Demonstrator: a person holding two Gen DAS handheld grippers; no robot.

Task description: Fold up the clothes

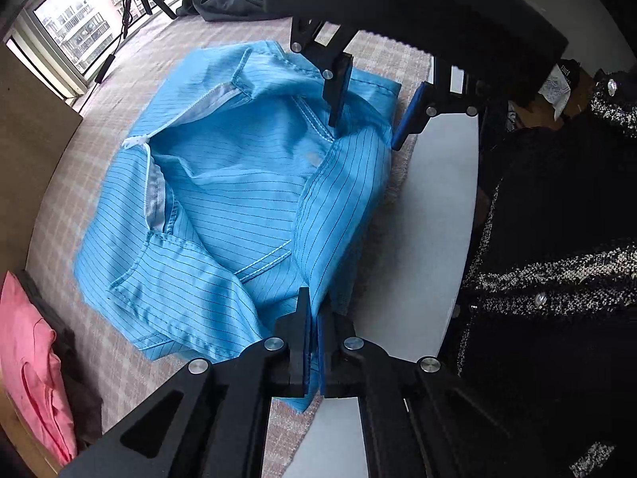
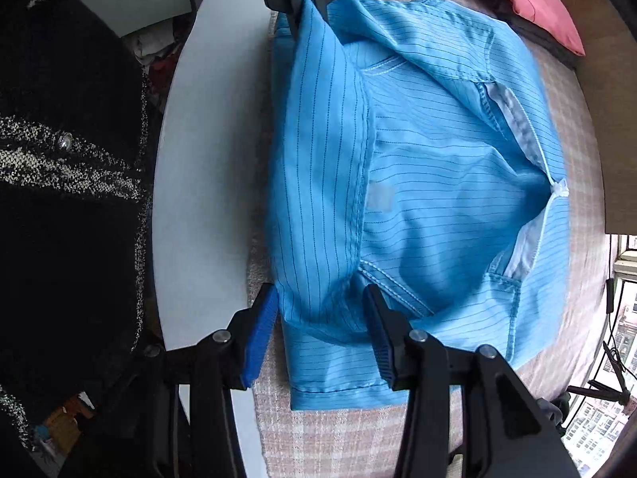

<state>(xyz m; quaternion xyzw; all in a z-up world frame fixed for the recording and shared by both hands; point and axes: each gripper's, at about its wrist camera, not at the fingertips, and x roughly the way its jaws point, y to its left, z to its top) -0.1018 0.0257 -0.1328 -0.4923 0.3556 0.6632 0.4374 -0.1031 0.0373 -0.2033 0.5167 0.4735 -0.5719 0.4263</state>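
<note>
Blue striped garment [image 1: 239, 183] spread on checked cloth [image 1: 119, 119] over the worktop [image 1: 434, 219], partly folded, collar opening turned away from the person. Near hem rolled up into a fold running side to side between both tools. Left gripper [image 1: 313, 342] closed narrow on one end of this fold, cloth pinched between the pads. Right gripper [image 2: 318, 338] standing wide at the other end, fingers on either side of the fold, holding nothing as far as visible. Probably next: closing on that end, so both ends carried together across the short axis. No containers in view; only a pink garment [image 1: 28, 358] lying well apart at the side.
</note>
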